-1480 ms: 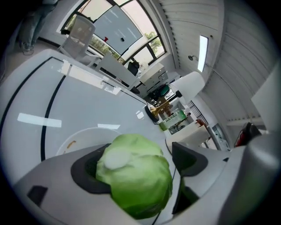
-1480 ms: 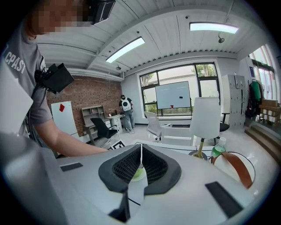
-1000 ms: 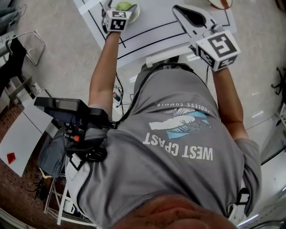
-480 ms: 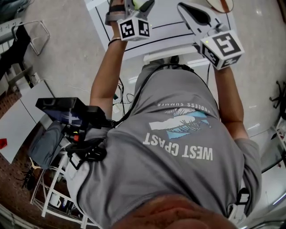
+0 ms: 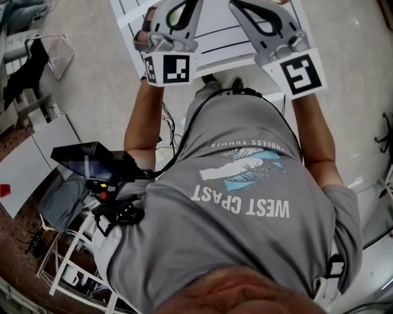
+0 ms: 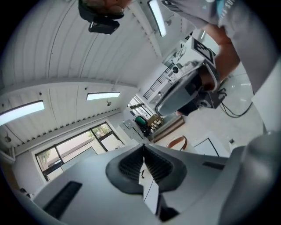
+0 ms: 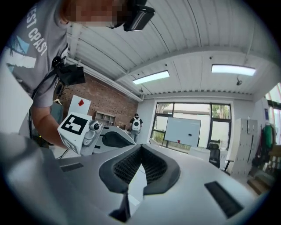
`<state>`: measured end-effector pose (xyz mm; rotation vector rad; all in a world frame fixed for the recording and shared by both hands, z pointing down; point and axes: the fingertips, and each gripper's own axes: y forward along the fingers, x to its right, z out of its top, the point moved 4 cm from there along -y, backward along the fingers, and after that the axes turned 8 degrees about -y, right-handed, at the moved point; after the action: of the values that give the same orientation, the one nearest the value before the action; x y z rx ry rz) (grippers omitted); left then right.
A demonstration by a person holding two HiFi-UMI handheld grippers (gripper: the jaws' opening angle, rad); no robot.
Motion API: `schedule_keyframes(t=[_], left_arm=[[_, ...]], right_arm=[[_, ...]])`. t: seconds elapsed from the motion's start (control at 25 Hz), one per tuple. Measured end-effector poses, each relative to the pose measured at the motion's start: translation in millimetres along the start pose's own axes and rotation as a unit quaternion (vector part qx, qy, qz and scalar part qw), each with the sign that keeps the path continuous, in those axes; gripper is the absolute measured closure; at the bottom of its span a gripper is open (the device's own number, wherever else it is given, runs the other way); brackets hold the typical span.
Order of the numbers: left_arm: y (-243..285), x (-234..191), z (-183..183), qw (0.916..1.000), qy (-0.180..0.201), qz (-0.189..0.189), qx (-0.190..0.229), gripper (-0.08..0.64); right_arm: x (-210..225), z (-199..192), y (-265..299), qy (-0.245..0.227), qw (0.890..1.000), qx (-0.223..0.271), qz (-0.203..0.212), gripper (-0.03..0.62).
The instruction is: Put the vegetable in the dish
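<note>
Both grippers are held up high, close to the head camera, above the white table sheet [image 5: 215, 38] with black lines. My left gripper [image 5: 187, 5] is shut and holds nothing; its jaws have just been closing, and in the left gripper view its tips [image 6: 143, 146] meet on empty air. A green patch [image 5: 174, 15], likely the vegetable, shows through the opening behind its pads. My right gripper [image 5: 237, 3] is also shut and empty, tips together [image 7: 140, 146]. Each gripper view shows the other gripper alongside: the right gripper [image 6: 182, 90] and the left gripper's marker cube [image 7: 75, 127].
A brown ring-shaped thing [image 6: 177, 142] lies on the white table. A black device on a stand [image 5: 92, 160] sits at my left hip, with a metal chair frame [image 5: 43, 52] farther left. A person with a backpack [image 7: 135, 123] stands far off.
The left gripper has lifted away from the dish with the green vegetable, risen toward the camera, rolled and shut empty. The right gripper has risen too.
</note>
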<state>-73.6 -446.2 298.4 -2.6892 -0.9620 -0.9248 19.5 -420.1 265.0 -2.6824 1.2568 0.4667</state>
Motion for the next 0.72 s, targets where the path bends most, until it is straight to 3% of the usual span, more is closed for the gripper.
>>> schedule_keyframes(t=[0.2, 0.44, 0.72], left_arm=[[-25, 14, 49, 0.9992, -0.036, 0.005, 0.017, 0.549], [-72, 28, 68, 0.9964, -0.075, 0.041, 0.000, 0.549], [-113, 39, 82, 0.9899, -0.118, 0.074, 0.023, 0.549]], right_arm=[[-2, 7, -43, -0.109, 0.993, -0.038, 0.003, 0.586], [-31, 23, -64, -0.210, 0.977, -0.030, -0.020, 0.586], [-67, 32, -78, -0.233, 0.972, -0.021, 0.002, 0.586]])
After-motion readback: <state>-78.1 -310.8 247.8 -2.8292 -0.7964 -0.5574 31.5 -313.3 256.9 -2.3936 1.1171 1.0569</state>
